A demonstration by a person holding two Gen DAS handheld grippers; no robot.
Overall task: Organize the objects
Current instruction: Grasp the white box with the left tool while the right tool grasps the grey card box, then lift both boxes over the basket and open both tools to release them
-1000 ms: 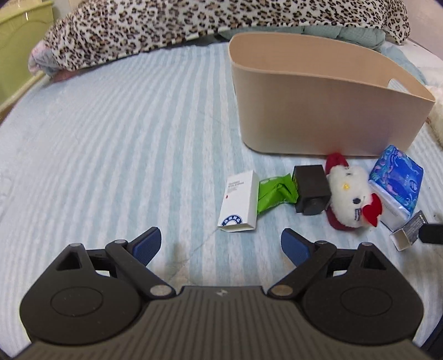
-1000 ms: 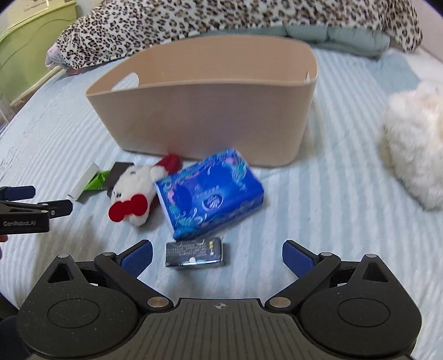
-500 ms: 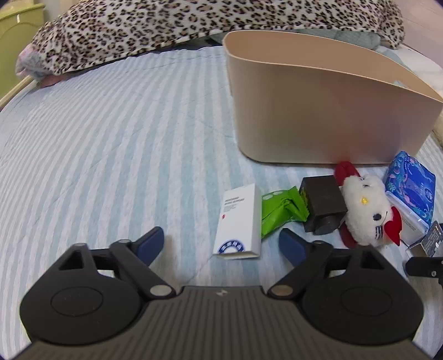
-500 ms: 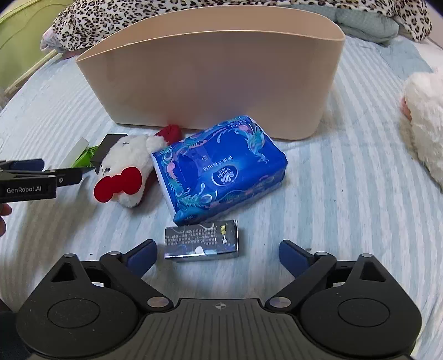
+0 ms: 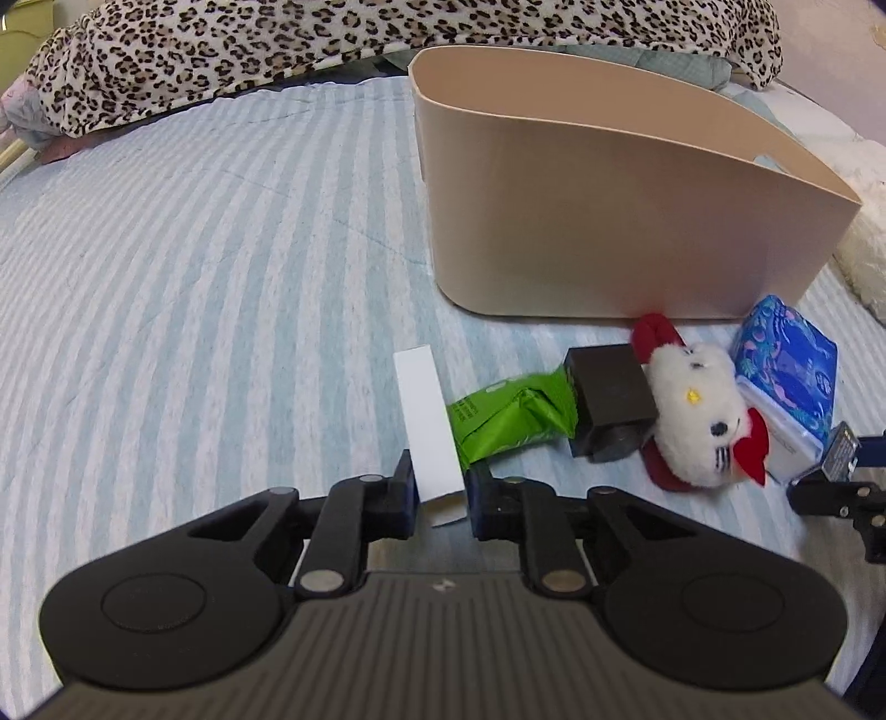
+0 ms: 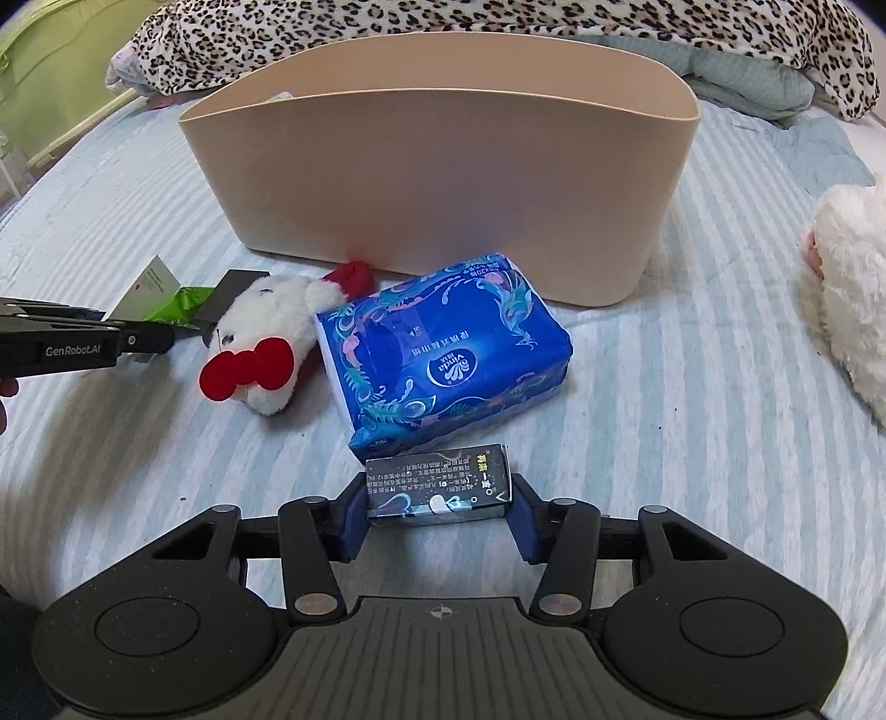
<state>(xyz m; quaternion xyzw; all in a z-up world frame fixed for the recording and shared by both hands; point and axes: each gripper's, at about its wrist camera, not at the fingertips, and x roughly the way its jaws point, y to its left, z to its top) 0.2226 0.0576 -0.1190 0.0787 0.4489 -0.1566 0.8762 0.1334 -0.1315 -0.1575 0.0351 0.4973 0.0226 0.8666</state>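
My left gripper [image 5: 440,490] is shut on the white box [image 5: 427,423], which is tilted up on its edge on the striped bed. My right gripper [image 6: 440,512] is shut on the small dark box [image 6: 437,490], just in front of the blue tissue pack [image 6: 443,354]. The beige basket [image 5: 609,183] stands behind the objects and also shows in the right wrist view [image 6: 443,160]. A green packet [image 5: 509,415], a black box [image 5: 609,404] and a white plush cat with a red bow [image 5: 698,410] lie in a row between the two grippers.
A leopard-print blanket [image 5: 332,50] lies across the back of the bed. A white fluffy toy [image 6: 853,288] lies to the right of the basket. A green cabinet [image 6: 50,83] stands at the far left. The striped bedcover [image 5: 194,277] extends left of the basket.
Both grippers moved forward and closed. The left one took hold of the white box and tipped it onto its edge. The right one closed on the small dark box.
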